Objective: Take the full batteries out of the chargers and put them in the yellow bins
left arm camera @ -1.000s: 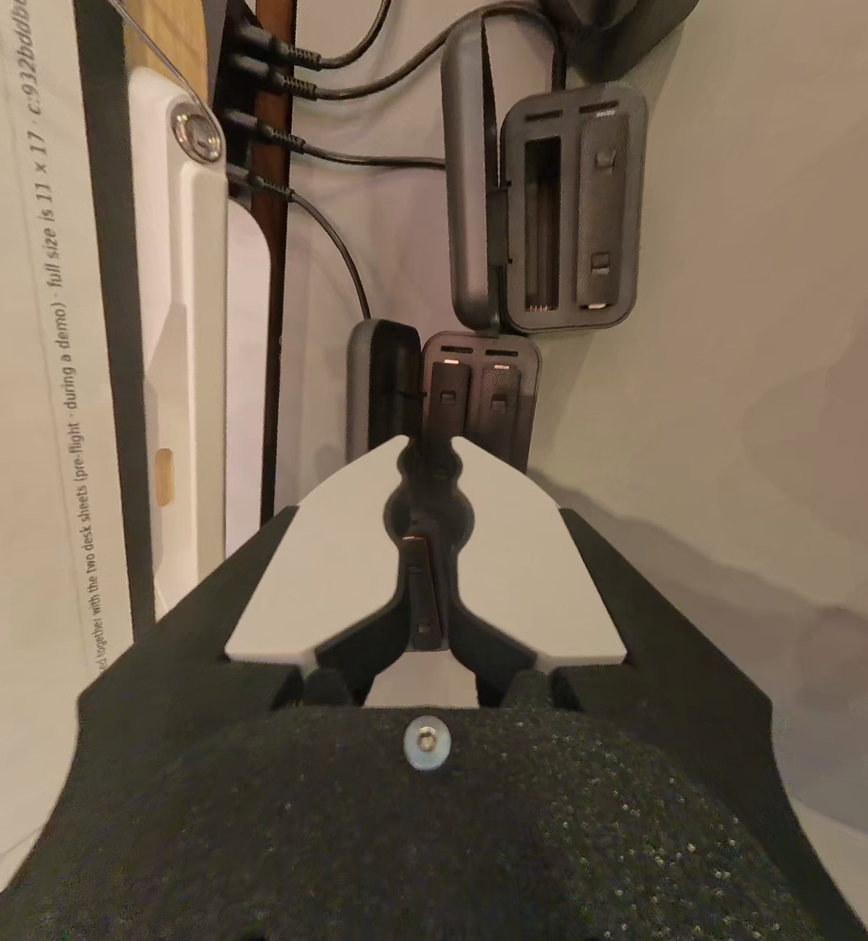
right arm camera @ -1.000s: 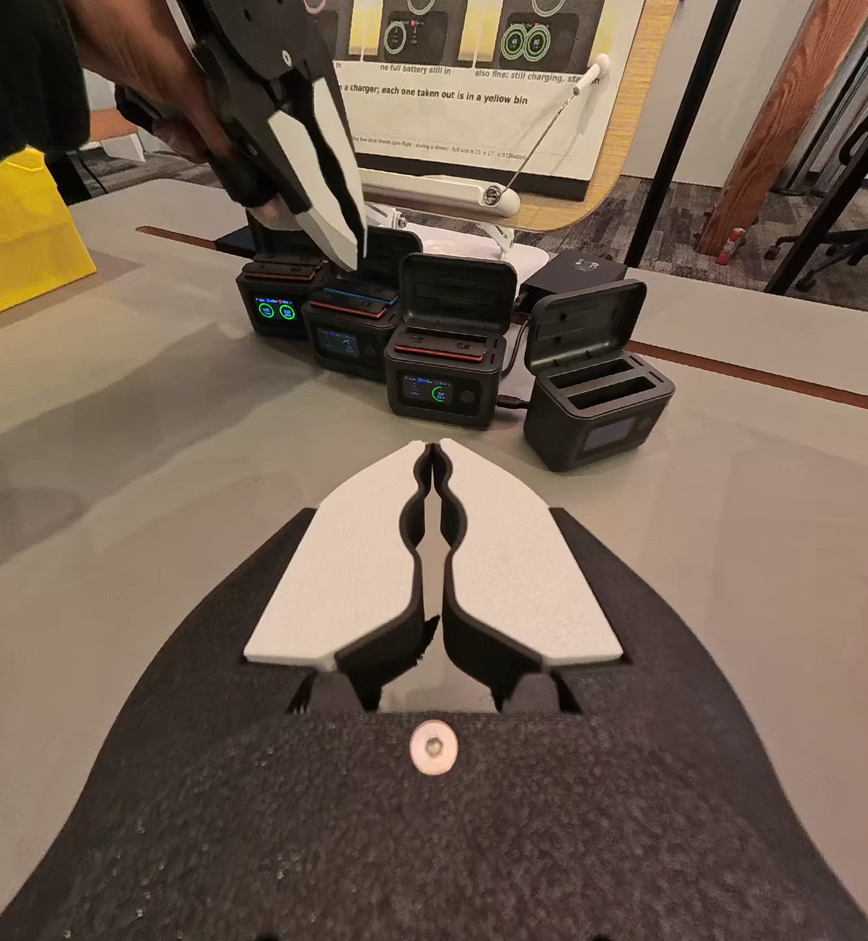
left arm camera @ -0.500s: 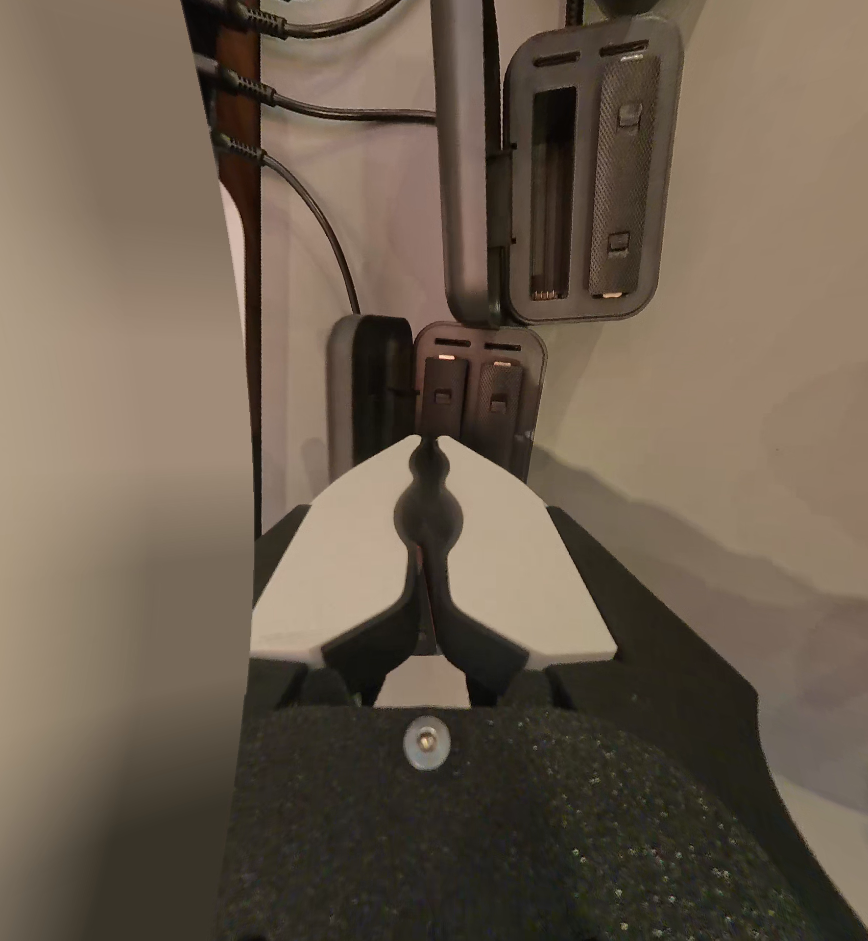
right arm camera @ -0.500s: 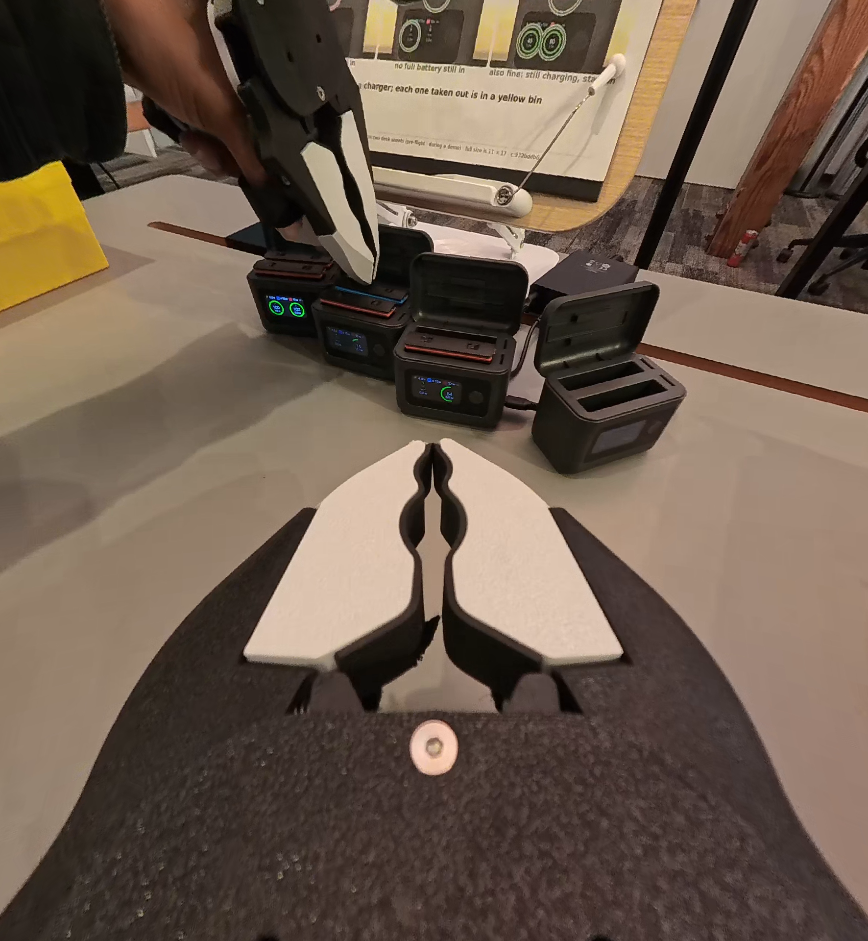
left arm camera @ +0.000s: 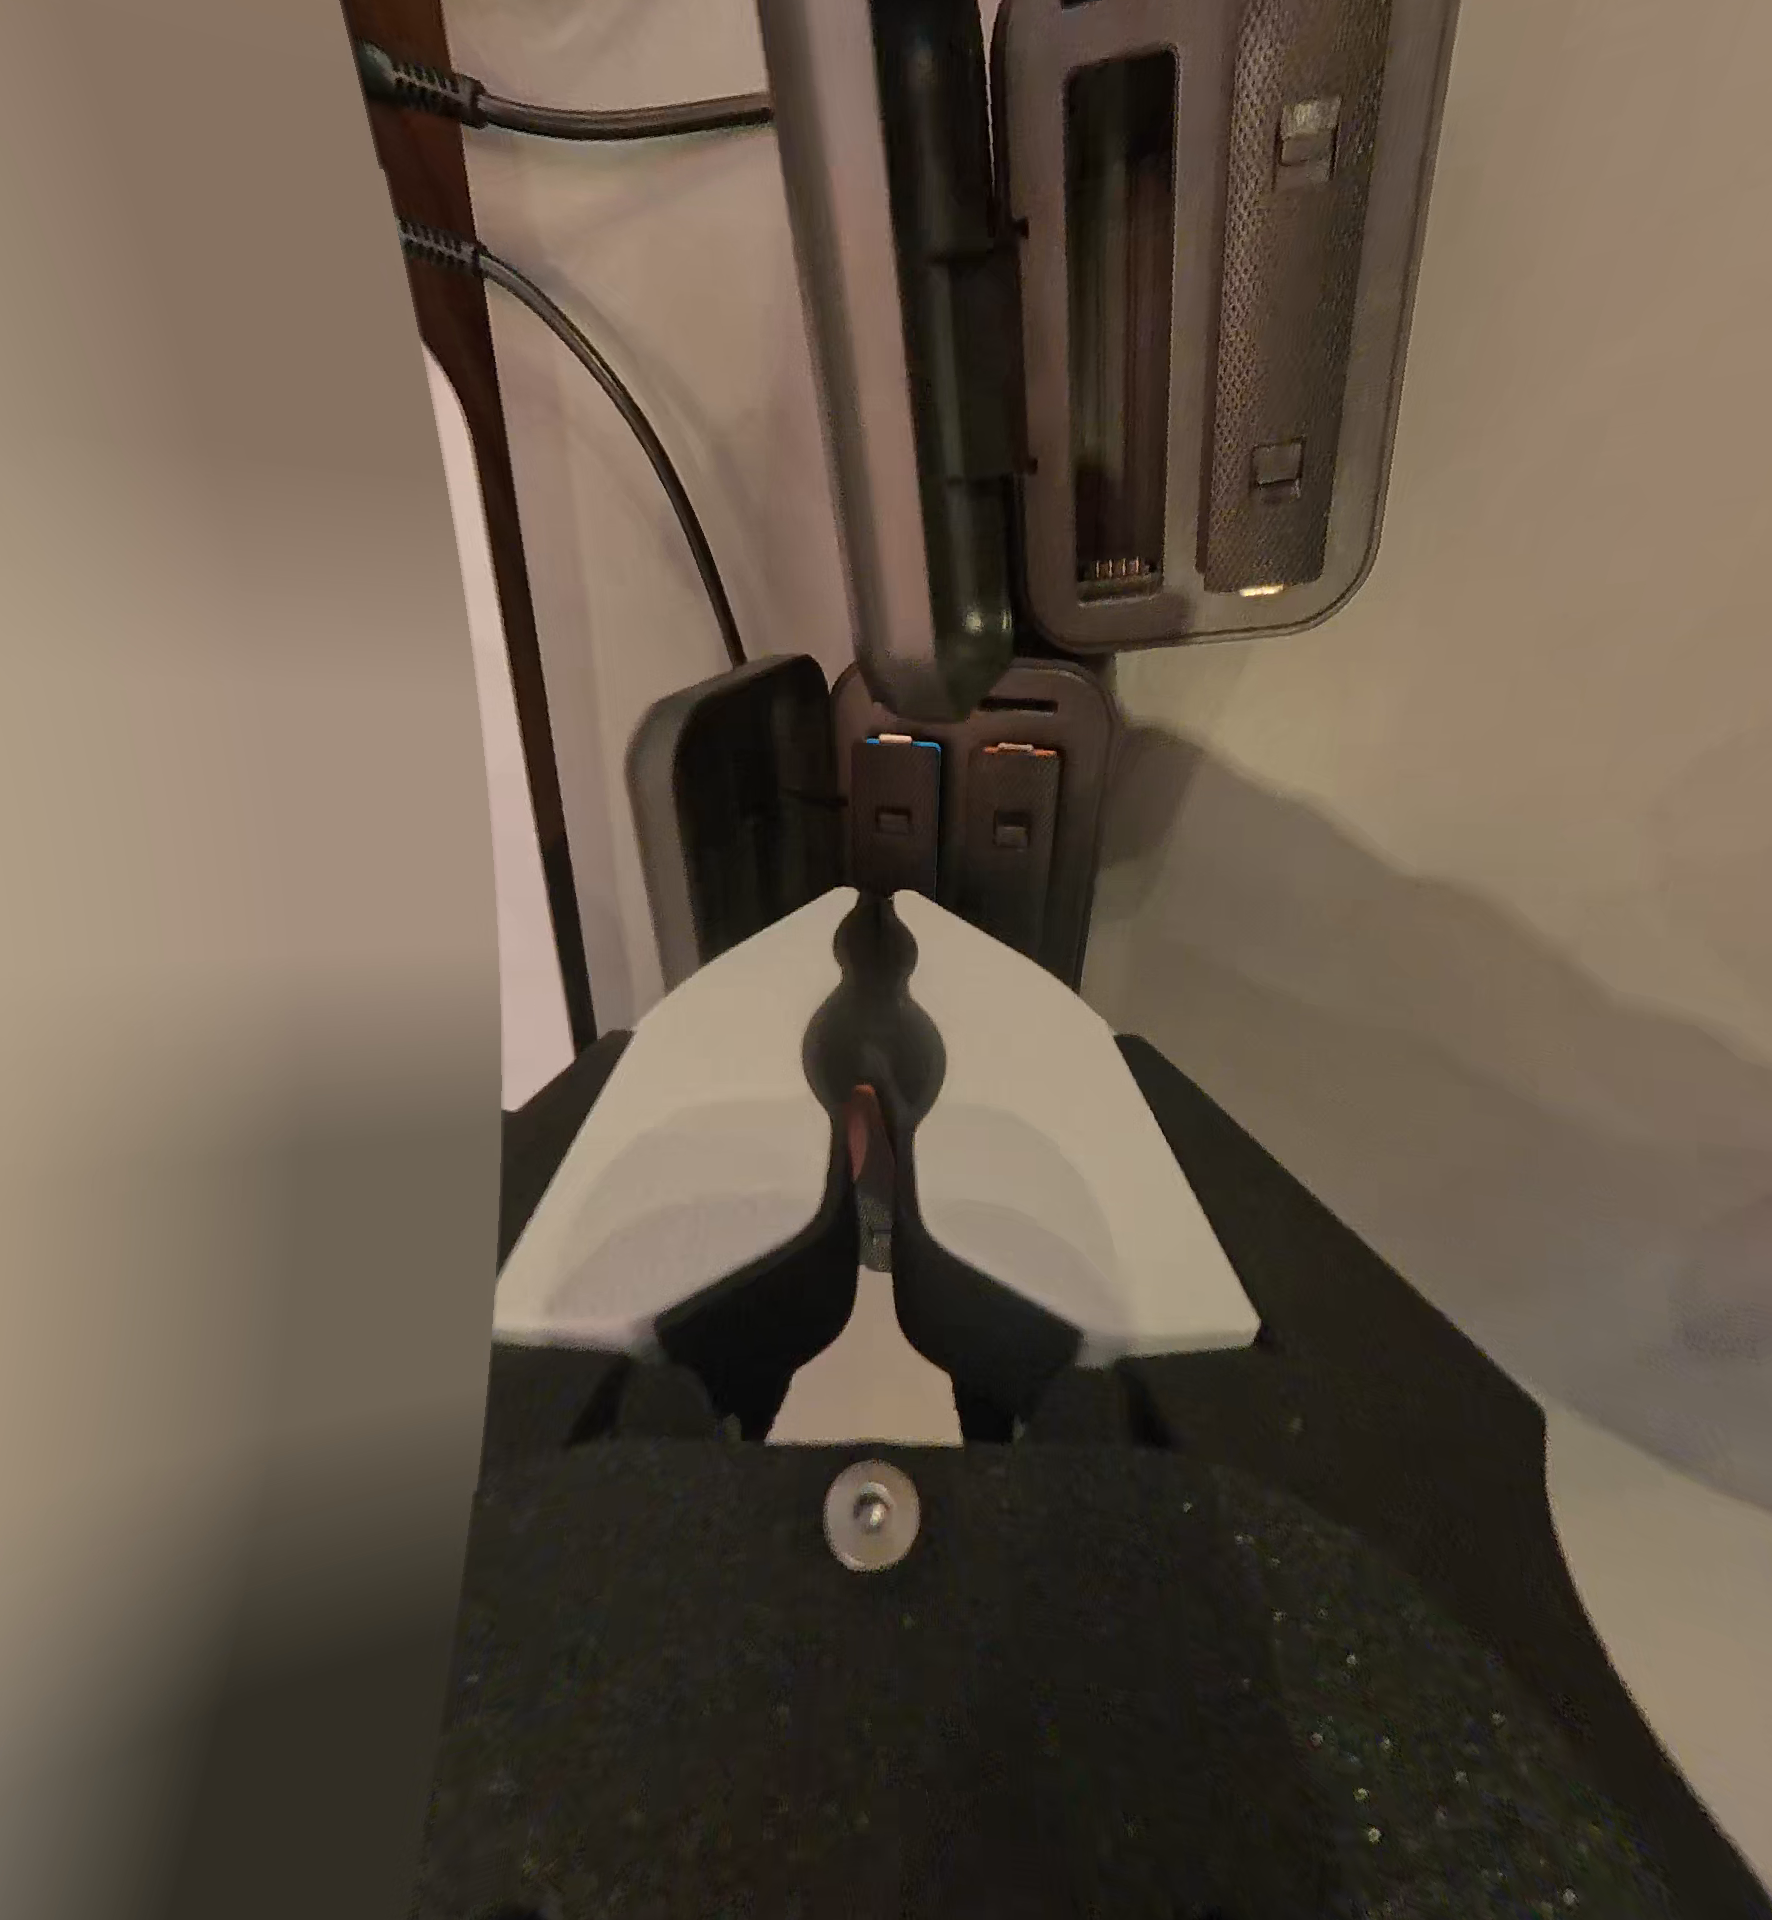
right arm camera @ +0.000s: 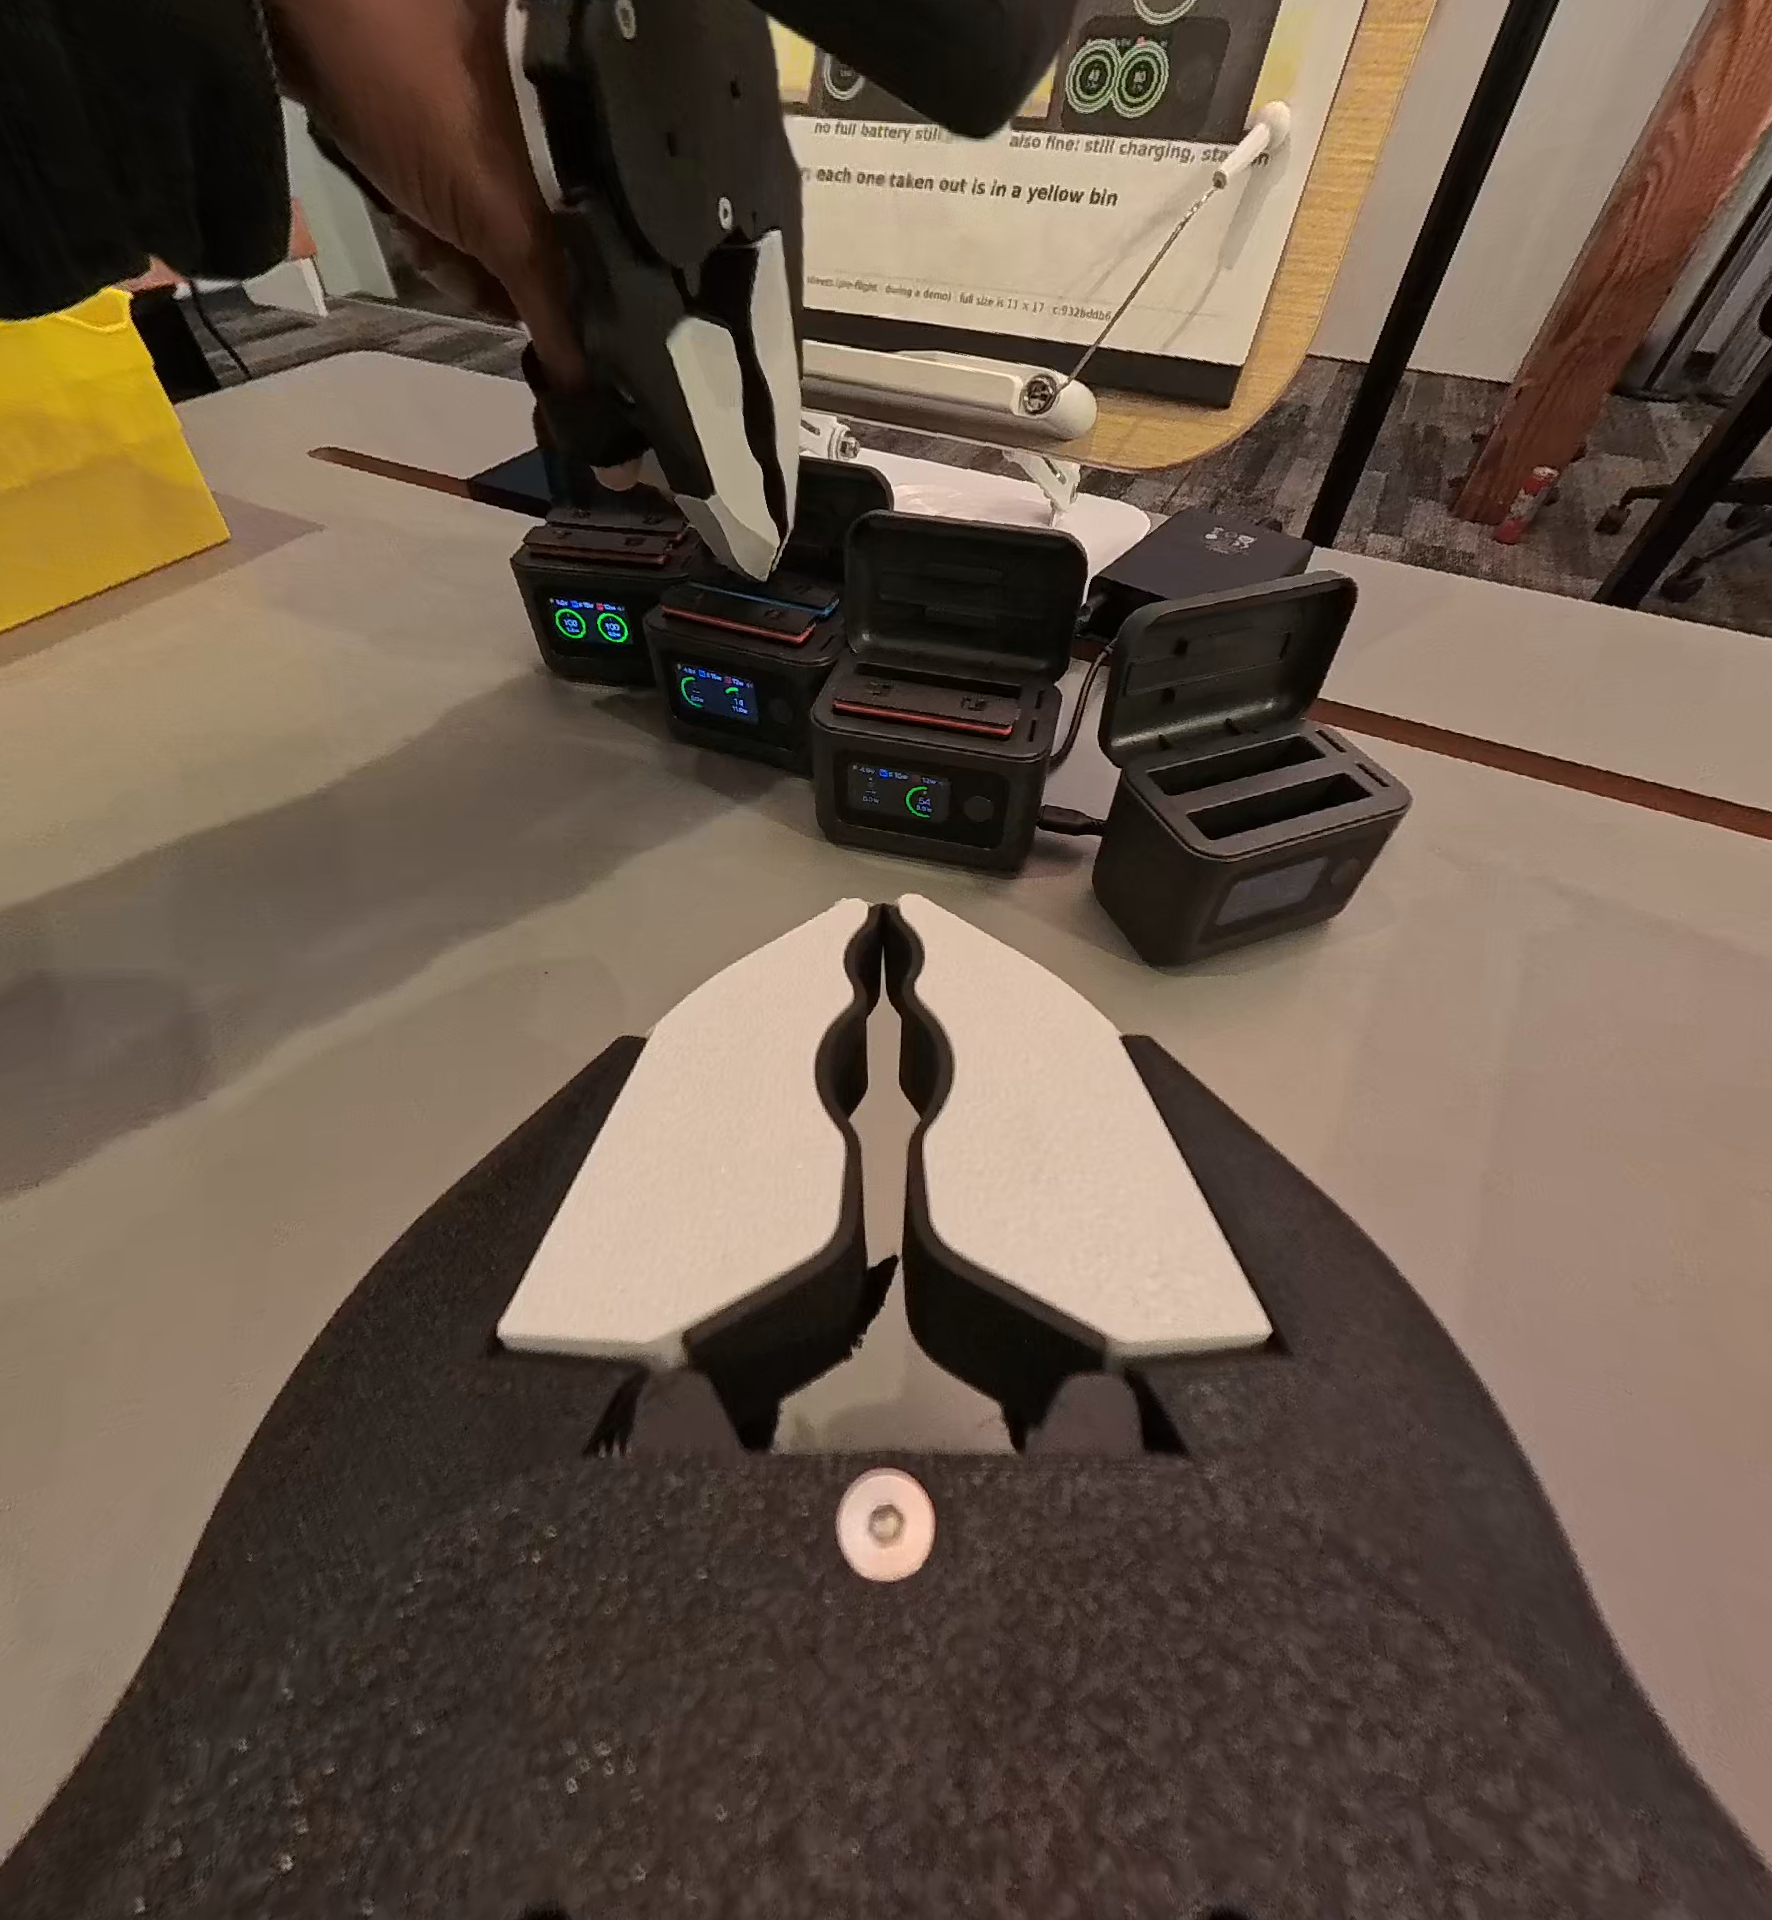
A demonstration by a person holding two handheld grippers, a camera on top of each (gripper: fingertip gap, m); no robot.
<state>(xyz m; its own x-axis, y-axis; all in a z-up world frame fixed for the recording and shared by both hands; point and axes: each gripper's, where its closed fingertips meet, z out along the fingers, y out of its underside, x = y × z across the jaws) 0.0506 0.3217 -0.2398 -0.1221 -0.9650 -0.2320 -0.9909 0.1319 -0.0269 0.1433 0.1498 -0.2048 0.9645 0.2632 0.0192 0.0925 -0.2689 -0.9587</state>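
Left gripper [right arm camera: 747, 540] pressed together, empty as far as visible, poised above the end charger [right arm camera: 596, 613] near the table's [right arm camera: 342, 831] far edge; its batteries [right arm camera: 607, 540] seated. Right gripper [right arm camera: 882, 914] pressed together, idle. Risk: closed tips could slip off, nudging the neighbouring charger [right arm camera: 742, 681].

Office or demo room, not a home. Grey table [right arm camera: 238, 935] with a thin brown inlay strip [right arm camera: 1588, 774] running toward its far right edge. Near the far edge, a row of four black battery chargers [right arm camera: 929, 774] with lids open, three screens lit, cables [left arm camera: 643, 436] plugged in behind. Printed instruction poster [right arm camera: 1017, 208] on a wood-edged board standing at the far edge. Yellow bin [right arm camera: 40, 468] at the far left corner. Beyond the table: patterned commercial carpet [right arm camera: 1381, 488], wheeled office-chair bases [right arm camera: 1713, 520], a wooden post [right arm camera: 1630, 260], black stand pole [right arm camera: 1422, 270].
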